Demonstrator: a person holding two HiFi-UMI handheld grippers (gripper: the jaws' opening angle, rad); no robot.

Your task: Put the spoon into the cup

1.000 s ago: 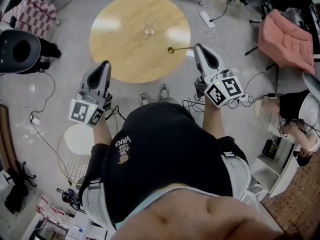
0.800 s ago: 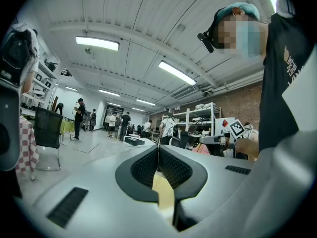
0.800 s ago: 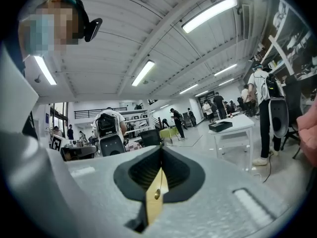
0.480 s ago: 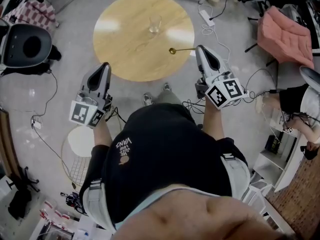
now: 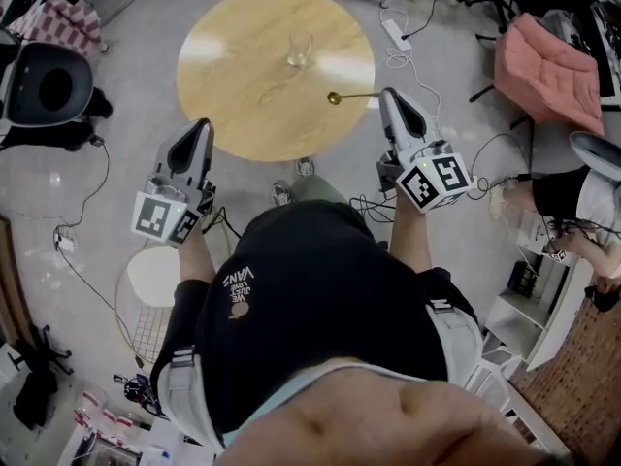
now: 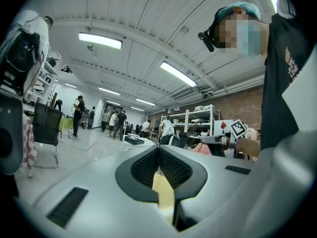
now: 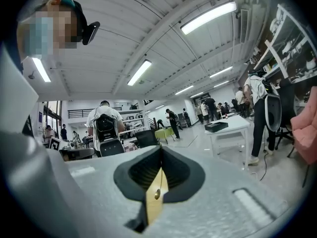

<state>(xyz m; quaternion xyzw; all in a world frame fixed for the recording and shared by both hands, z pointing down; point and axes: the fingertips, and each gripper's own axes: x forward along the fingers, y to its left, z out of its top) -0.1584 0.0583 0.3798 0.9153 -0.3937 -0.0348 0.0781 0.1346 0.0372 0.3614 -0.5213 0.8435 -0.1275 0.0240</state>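
right tongs [image 5: 385, 95]: pressed tight on the thin far end of the spoon's handle. They are held out just past the near right edge of the bench.
spoon [image 5: 351, 95]: gold in colour and lying flat in the air. Its little round bowl points left, over the bench. It seems to hang clear of the wood, but from this high up that is hard to be sure of.
left tongs [image 6: 158, 155]: pressed together with nothing between them. They are held up by the near left edge of the bench, well apart from the spoon.
cup [image 5: 299, 49]: clear glass, standing upright on the bench. It is farther away than the spoon's bowl and a bit to the left.
bench [image 5: 233, 85]: round and made of pale wood, with only the cup on it.
how the spoon will handle: I think it is light, stiff and thin. It is smooth, so it could slip or twist in the tongs. The end of the handle is a good place to hold it, because the bowl is then free to go in first.
how the cup will handle: glass is light and can tip over or break, so the spoon should go in softly and not bump the rim.
how far along: the spoon is picked up but not yet in the cup.
next move, my guess: carry the spoon far and left until it is over the cup, tip the bowl down, then let go.
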